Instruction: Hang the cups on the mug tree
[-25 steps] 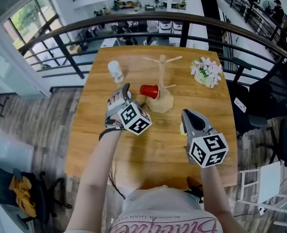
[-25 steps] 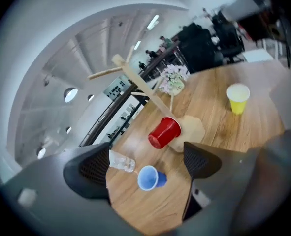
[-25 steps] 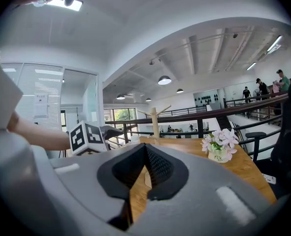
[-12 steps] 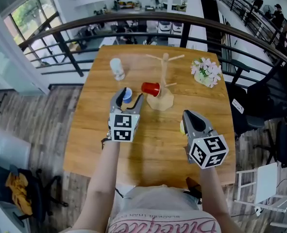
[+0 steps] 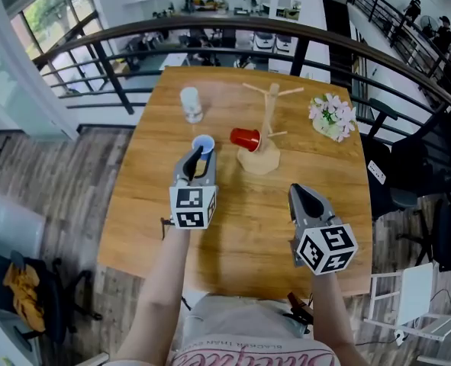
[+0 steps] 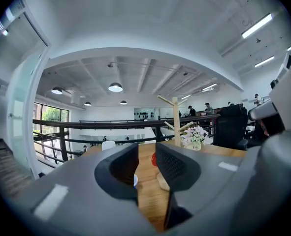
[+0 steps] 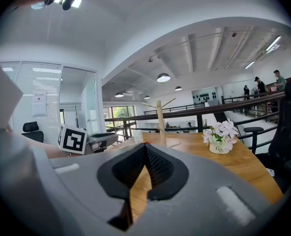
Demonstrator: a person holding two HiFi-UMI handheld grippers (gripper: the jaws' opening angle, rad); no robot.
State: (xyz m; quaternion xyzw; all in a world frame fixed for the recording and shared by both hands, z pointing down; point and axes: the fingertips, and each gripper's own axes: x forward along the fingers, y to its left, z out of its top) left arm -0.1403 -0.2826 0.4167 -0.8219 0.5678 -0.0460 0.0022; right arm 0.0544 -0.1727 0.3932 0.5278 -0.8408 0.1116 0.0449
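Your left gripper [image 5: 198,161], jaws just closing to a narrow gap, faces the blue cup [image 5: 203,143] on the table [image 5: 244,223] at its 12 o'clock; a sliver shows between them. A red cup [image 5: 246,138] hangs on the mug tree [image 5: 269,113] at 2 o'clock. Your right gripper [image 5: 301,194] is closed, empty.

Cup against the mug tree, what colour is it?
The cup is red, clearest in the head view.

The left tool [image 5: 197,157], centre-left, and right tool [image 5: 300,193], lower right, were grey, with dark ribbed pads [image 6: 177,165] and white cubes of black square markers. Left jaws had just been closing, table [image 6: 146,196] showing between. Pale shirt [image 5: 248,322], red script, bottom centre.
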